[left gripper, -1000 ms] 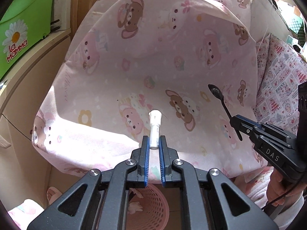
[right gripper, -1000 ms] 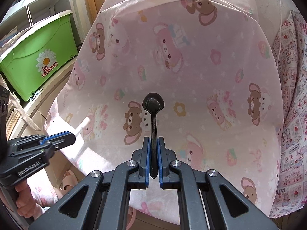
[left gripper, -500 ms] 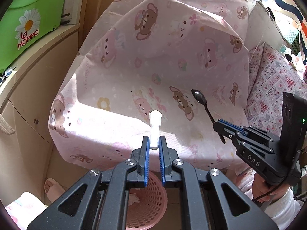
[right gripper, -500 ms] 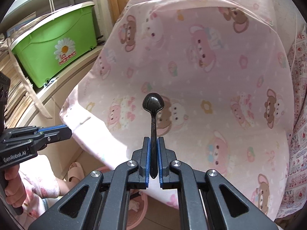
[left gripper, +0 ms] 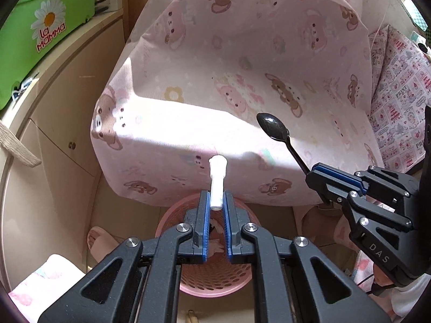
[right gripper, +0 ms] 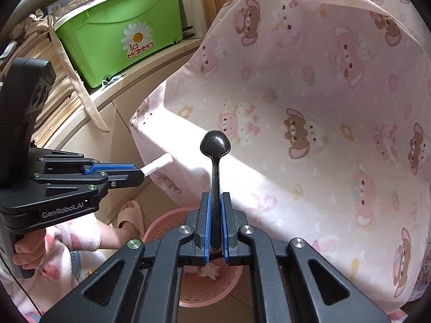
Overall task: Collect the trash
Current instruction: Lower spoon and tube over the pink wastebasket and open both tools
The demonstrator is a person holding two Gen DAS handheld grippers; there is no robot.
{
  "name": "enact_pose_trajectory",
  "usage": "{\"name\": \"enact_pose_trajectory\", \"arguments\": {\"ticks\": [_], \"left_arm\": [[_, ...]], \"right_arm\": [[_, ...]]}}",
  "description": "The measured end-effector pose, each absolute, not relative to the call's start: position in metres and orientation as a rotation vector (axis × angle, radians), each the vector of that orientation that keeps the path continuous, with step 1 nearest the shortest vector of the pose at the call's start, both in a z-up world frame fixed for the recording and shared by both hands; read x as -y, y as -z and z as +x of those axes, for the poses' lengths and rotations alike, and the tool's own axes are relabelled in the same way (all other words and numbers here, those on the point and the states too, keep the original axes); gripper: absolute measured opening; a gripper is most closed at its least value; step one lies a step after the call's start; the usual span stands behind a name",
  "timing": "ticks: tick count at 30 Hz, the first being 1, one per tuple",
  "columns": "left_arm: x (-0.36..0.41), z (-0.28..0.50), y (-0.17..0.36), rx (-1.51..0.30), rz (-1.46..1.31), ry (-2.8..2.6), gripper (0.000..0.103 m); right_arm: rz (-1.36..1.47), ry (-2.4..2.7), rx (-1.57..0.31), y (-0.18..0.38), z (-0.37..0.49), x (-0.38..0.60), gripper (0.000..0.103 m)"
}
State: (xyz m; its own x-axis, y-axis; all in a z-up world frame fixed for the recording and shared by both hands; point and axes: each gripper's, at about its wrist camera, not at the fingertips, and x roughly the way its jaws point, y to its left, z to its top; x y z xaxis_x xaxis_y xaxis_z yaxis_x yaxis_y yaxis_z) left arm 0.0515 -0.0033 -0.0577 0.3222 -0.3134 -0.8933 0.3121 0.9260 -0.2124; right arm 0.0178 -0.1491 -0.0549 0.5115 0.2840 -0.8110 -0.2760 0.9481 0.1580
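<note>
The left gripper (left gripper: 216, 202) is clamped on the lower end of a small white tube (left gripper: 217, 183), which sticks up past the blue pads with its capped end free. The right gripper (right gripper: 214, 210) is closed tight on the handle of a black spoon (right gripper: 215, 150), bowl end pointing away from the fingers. Both tools tilt downward over a pink basket (left gripper: 172, 215) on the floor — a round one with a perforated wall, sitting just at the foot of a table draped in a pink cloth (left gripper: 269, 67) printed with bears and rabbits. In the right wrist view the basket (right gripper: 161, 223) shows some crumpled scraps already lying inside. The tube and the spoon are near each other but apart, each above the basket's rim rather than in it.

A hand (right gripper: 27, 250) in a pink patterned sleeve grips the left tool's handle, and a foot in a pale slipper (right gripper: 132, 215) rests on the floor beside the basket. Off to the left — up on a shelf — stands a green box (right gripper: 121, 35) with a daisy sticker
</note>
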Motion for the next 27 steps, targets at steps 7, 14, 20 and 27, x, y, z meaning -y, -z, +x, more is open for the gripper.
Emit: {"name": "enact_pose_trajectory", "arguments": {"ticks": [7,14,20,27], "left_arm": [[-0.006,0.054,0.085,-1.311,-0.038,0.397,0.009],[-0.007,0.059,0.124,-1.429,-0.047,0.326,0.009],[-0.012,0.065,0.172,-1.592,-0.090,0.272,0.009],[-0.010,0.064,0.228,-1.742,-0.022,0.182,0.009]], "right_arm": [[0.005,-0.399,-1.037,0.069,0.014,0.132,0.008],[-0.031,-0.449,-1.164,0.096,0.015,0.118,0.008],[-0.038,-0.434,-1.286,0.135,0.014,0.111,0.008],[-0.106,-0.366,-1.447,0.206,0.016,0.107,0.008]]}}
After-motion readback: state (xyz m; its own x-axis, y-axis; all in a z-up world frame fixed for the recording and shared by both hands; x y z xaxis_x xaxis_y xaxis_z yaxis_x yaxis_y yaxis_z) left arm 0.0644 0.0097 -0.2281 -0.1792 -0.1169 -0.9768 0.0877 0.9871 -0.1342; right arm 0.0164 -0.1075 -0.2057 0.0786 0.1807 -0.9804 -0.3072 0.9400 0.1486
